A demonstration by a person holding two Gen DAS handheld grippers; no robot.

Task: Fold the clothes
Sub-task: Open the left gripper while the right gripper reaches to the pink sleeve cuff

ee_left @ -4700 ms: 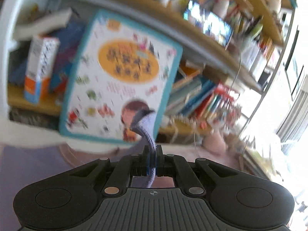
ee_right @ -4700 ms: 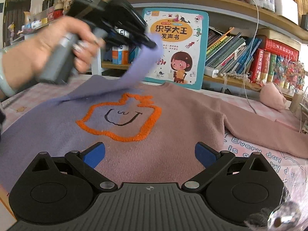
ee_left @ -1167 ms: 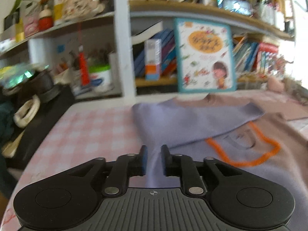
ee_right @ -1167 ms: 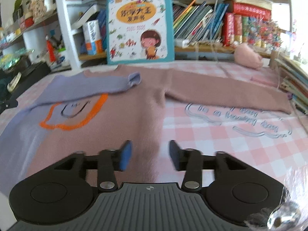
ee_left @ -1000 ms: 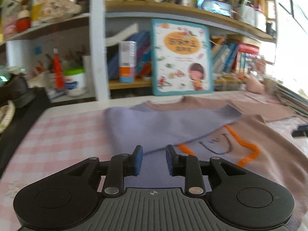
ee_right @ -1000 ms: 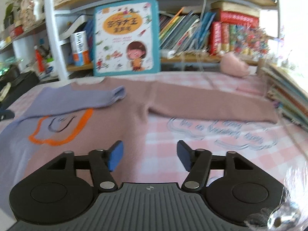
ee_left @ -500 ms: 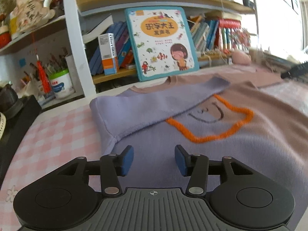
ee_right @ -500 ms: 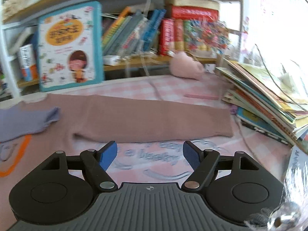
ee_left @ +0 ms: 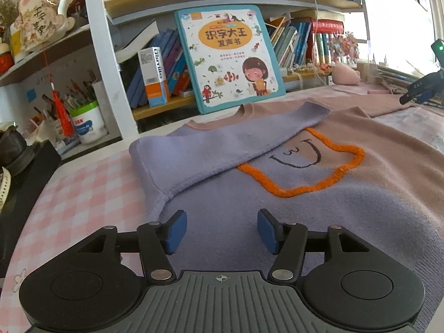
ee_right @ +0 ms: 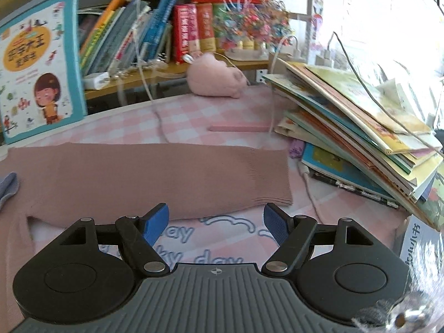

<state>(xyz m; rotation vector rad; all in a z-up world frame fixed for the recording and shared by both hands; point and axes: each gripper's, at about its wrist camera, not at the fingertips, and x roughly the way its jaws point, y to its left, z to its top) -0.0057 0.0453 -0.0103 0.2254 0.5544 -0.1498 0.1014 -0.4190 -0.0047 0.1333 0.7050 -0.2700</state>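
Here, left gripper tilted down over sweater, jaws opening, empty.

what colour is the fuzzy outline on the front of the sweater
Orange: the fuzzy outline on the sweater shows best in the left wrist view.

home, kid's study rm | crammed bookshelf | picture book | pink check tablecloth
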